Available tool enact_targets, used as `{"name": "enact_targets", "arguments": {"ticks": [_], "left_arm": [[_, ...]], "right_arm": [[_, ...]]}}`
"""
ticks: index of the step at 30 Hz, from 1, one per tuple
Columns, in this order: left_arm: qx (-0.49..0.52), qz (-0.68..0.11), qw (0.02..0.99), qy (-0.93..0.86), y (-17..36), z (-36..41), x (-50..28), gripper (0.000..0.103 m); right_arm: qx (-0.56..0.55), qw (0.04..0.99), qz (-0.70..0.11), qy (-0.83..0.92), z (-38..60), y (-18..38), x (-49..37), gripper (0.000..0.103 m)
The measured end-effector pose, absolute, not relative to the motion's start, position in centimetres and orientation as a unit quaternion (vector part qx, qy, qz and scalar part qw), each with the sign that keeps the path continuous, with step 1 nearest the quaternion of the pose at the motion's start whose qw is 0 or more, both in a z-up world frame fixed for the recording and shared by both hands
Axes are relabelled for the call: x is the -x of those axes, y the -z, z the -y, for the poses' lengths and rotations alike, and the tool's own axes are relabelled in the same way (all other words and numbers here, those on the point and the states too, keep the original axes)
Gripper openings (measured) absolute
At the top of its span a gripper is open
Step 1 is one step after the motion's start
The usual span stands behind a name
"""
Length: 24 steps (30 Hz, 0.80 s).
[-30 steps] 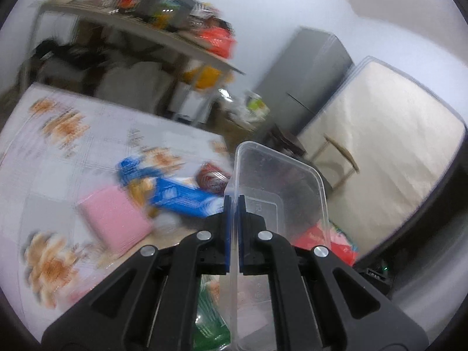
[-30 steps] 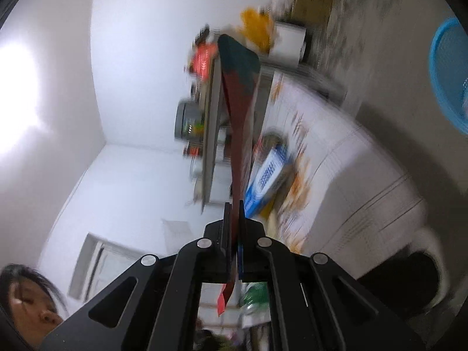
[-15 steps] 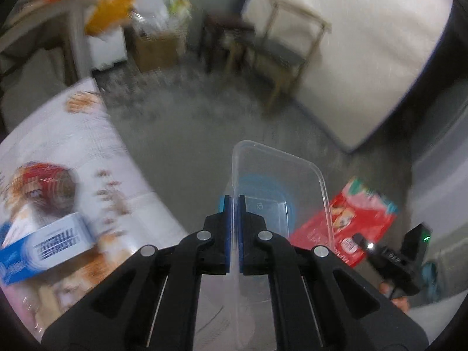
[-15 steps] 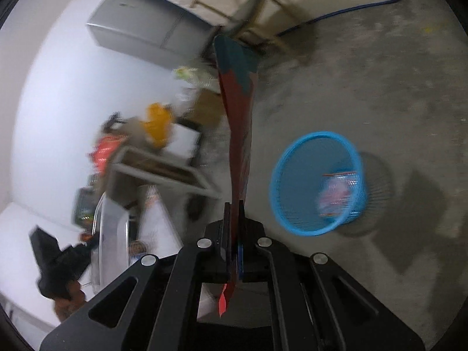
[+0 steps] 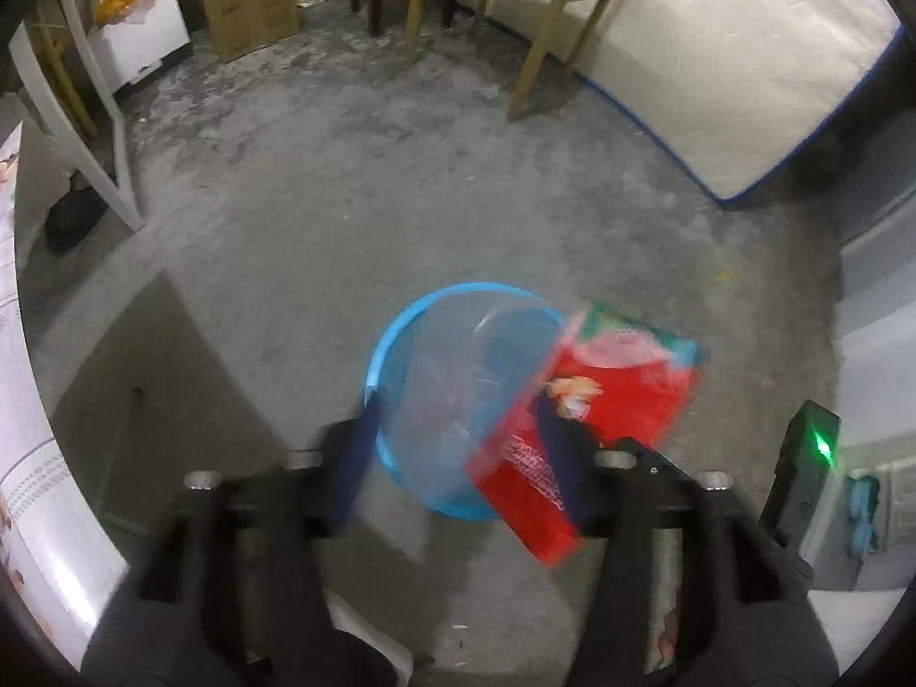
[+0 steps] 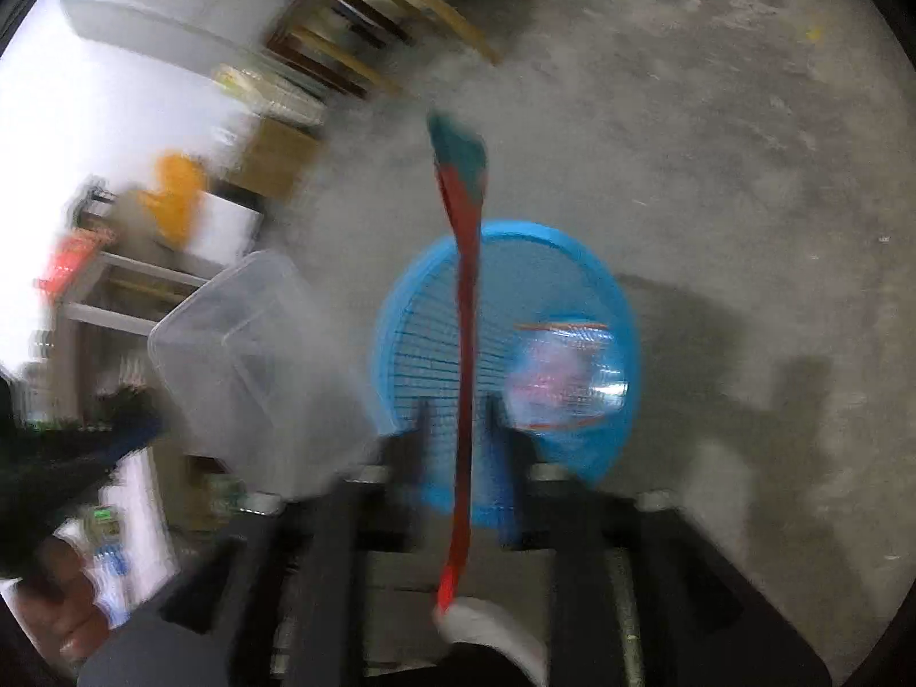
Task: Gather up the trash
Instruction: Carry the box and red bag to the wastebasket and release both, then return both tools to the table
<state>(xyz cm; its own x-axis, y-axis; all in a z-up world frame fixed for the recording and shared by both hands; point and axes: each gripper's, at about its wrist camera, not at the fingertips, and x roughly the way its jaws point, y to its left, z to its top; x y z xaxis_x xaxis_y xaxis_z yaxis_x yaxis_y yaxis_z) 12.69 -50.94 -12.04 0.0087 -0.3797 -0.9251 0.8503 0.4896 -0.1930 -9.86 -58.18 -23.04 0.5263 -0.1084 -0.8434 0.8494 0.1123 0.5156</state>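
A blue mesh trash basket [image 5: 401, 338] [image 6: 572, 263] stands on the concrete floor below both grippers. My left gripper [image 5: 458, 452] is open; the clear plastic container [image 5: 452, 389] [image 6: 257, 360] is loose between its fingers, over the basket. My right gripper [image 6: 458, 423] is open; the red snack wrapper [image 6: 466, 309] hangs edge-on between its fingers, touching neither. In the left wrist view the wrapper [image 5: 601, 406] shows over the basket's right rim. Some pink trash [image 6: 555, 378] lies in the basket.
A wooden chair [image 5: 515, 6] and a leaning mattress [image 5: 744, 57] stand at the back. A cardboard box [image 5: 252, 11] and a white table leg [image 5: 109, 131] are at the left. The table's patterned cloth edge [image 5: 23, 458] runs along the far left.
Both grippers swung from the table to above the basket. Both were shut on their items; now both have opened and let go of the container and the wrapper.
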Motion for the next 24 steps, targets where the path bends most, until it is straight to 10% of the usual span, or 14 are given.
{"name": "enact_targets", "arguments": {"ticks": [24], "left_arm": [[-0.158, -0.459, 0.708, 0.513, -1.3, 30.3, -10.6, 0.075]], "right_arm": [[-0.516, 0.707, -0.323, 0.359, 51.2, 16.6, 14.1, 0.062]]}}
